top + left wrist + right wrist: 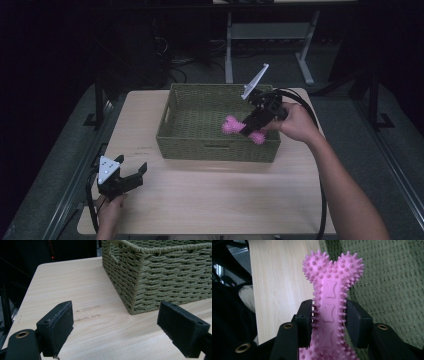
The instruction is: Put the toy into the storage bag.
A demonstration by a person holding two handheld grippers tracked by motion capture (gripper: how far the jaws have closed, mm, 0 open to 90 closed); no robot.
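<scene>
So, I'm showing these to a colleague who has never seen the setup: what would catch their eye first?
The bright pink spiky bone toy, clamped by its shaft in the right gripper over the near right corner of the green woven basket, stands out against the dark room. The basket sits toward the far side of the pale wooden table. At the near left corner, the left gripper rests with its jaws open and empty.

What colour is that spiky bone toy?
Pink bone toy, clearest in the right gripper view.

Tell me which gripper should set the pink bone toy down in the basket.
Right. The right gripper already clamps the pink bone toy over the basket. The left gripper is open, near the table's front-left corner.
</scene>
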